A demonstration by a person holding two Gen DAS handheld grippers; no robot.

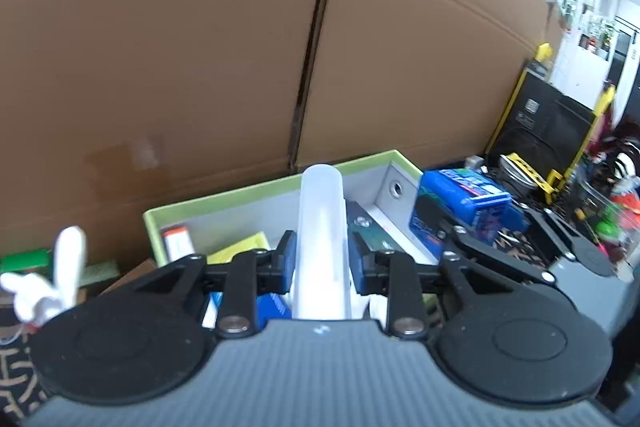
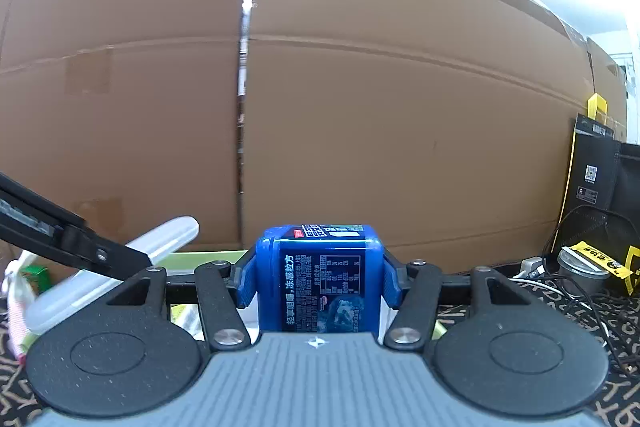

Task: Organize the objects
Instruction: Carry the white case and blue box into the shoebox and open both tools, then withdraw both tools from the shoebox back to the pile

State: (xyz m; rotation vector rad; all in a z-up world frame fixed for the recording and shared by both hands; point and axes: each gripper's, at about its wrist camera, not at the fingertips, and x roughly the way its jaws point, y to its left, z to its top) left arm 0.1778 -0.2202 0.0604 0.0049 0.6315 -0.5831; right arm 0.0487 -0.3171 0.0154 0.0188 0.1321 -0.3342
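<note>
My left gripper (image 1: 322,259) is shut on a translucent white plastic case (image 1: 321,227), held above a green-rimmed storage box (image 1: 256,187) with several items inside. My right gripper (image 2: 319,283) is shut on a blue snack carton (image 2: 320,279) with Chinese print. In the left wrist view the blue carton (image 1: 460,203) and the right gripper (image 1: 520,227) sit just right of the box. In the right wrist view the white case (image 2: 120,267) and the left gripper's arm (image 2: 60,235) show at the left, over the box's green rim (image 2: 208,257).
Big cardboard boxes (image 1: 280,47) form a wall close behind. A black and yellow bag (image 1: 548,119), a cup (image 2: 580,271), cables and clutter lie at the right. A white bunny toy (image 1: 52,283) and green items stand at the left on a patterned cloth (image 2: 600,315).
</note>
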